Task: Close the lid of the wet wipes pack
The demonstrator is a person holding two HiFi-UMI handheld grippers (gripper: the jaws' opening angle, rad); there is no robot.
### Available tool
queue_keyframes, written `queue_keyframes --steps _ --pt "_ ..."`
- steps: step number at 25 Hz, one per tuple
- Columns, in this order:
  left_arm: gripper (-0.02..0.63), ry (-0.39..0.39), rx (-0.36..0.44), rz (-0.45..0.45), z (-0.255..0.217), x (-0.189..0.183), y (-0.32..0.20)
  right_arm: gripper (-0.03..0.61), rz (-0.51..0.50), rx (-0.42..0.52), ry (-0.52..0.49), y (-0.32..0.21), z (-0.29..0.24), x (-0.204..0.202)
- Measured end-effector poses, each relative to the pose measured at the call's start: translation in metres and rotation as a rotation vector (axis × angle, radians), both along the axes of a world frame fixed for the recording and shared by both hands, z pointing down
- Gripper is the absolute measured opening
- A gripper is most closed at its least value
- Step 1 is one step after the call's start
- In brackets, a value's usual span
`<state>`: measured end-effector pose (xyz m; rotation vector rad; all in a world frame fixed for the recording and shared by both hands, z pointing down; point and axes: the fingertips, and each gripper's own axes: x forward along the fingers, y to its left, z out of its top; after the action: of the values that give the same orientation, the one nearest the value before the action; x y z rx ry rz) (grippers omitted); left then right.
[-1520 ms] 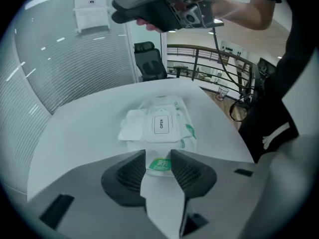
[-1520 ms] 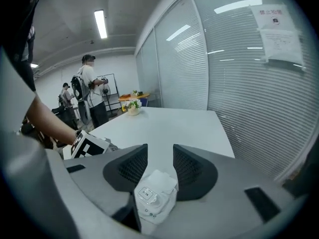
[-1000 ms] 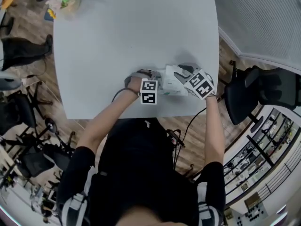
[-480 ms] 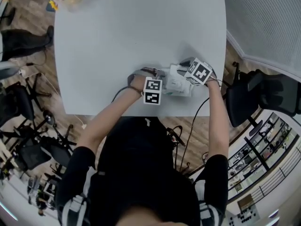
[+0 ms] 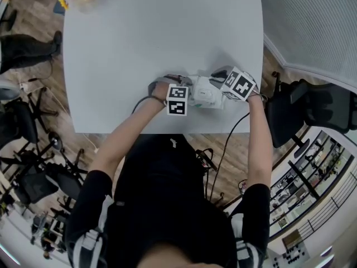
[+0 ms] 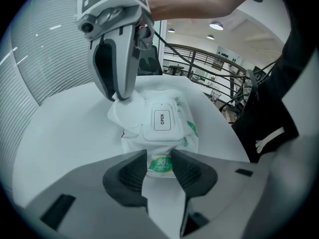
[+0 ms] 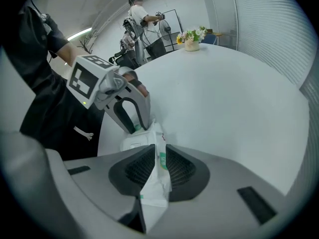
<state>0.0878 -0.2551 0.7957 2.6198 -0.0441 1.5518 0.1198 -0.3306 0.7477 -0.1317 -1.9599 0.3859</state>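
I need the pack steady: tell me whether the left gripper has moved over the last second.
No. The left gripper sits just as far from the table's near edge as before, at the pack's end.

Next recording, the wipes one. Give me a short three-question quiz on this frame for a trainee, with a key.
1. True or false: the lid of the wet wipes pack stands up open.
2. Seen from the person, where on the table is the pack? A) by the near edge B) at the far corner C) hanging off the side
3. What sits between the left tool's jaws?
Key: 1 false, it lies flat; 2 A; 3 one end of the pack.
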Motion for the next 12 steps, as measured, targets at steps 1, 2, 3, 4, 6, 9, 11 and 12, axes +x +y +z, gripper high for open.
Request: queue_keyframes --steps 1,2,3,4,6,9,11,12 --pt "0.166 0.0 0.0 -0.003 0.0 0.0 0.0 0.084 -0.001 0.002 -0.011 0.006 -0.006 0.001" --pt "0.166 -0.003 0.0 -0.004 0.0 0.0 0.001 0.084 -0.001 0.005 -0.02 0.012 -0.01 0.002" --pt "0.165 -0.008 0.001 -0.005 0.0 0.001 0.001 0.084 0.0 0.009 -0.027 0.02 -0.013 0.004" --pt "0.166 -0.014 0.002 -0.006 0.0 0.001 0.002 0.084 0.005 0.013 -0.033 0.026 -0.015 0.006" --pt "0.165 -0.024 0.003 -0.01 0.001 0.001 0.002 0.084 0.021 0.024 -0.05 0.039 -0.014 0.007" --pt "0.164 -0.035 0.007 -0.02 0.003 0.001 0.002 0.091 0.044 0.03 -0.06 0.057 -0.009 0.009" --pt "0.164 -0.039 0.013 -0.029 0.003 0.0 0.002 0.109 0.056 0.027 -0.05 0.07 -0.005 0.011" --pt "0.164 -0.04 0.016 -0.033 0.002 0.0 0.002 0.116 0.061 0.028 -0.046 0.075 -0.003 0.011"
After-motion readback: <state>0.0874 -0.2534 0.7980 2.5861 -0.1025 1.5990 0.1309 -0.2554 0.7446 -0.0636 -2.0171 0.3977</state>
